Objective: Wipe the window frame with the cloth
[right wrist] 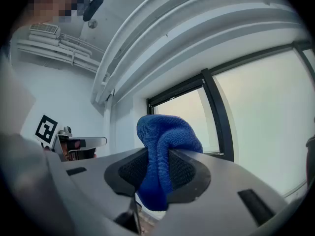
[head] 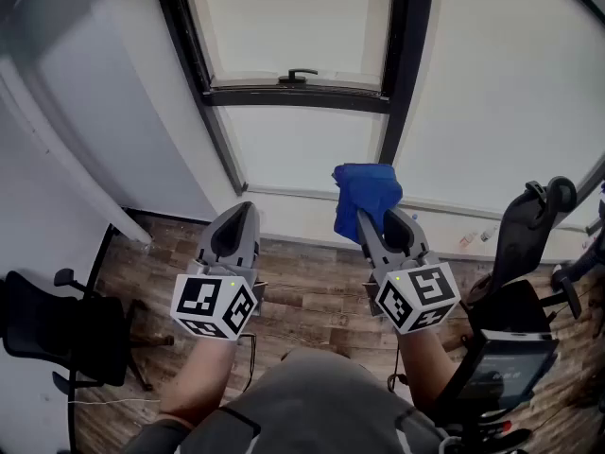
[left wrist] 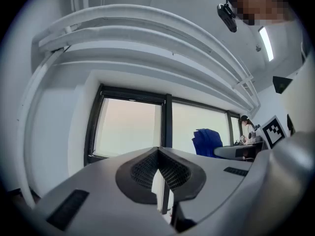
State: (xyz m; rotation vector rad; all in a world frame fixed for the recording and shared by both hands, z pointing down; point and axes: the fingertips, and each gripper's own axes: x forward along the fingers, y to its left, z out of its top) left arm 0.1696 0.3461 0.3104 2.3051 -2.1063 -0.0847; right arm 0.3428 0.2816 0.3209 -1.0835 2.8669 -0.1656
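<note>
A blue cloth [head: 367,195] is bunched in my right gripper [head: 371,218], which is shut on it and held up in front of the lower window pane. In the right gripper view the blue cloth [right wrist: 160,159] bulges out between the jaws of the right gripper [right wrist: 156,176]. The black window frame [head: 402,55] runs as upright bars and a cross bar with a handle [head: 298,76]. My left gripper [head: 244,213] hangs beside it, apart from the window, jaws shut on nothing. Seen in the left gripper view, the left gripper [left wrist: 158,168] points at the black window frame [left wrist: 167,124].
A white sill [head: 284,218] runs under the glass above a wood floor [head: 312,291]. A black office chair [head: 66,334] stands at the left. A black stand with equipment [head: 525,282] crowds the right. A white wall [head: 95,112] closes the left side.
</note>
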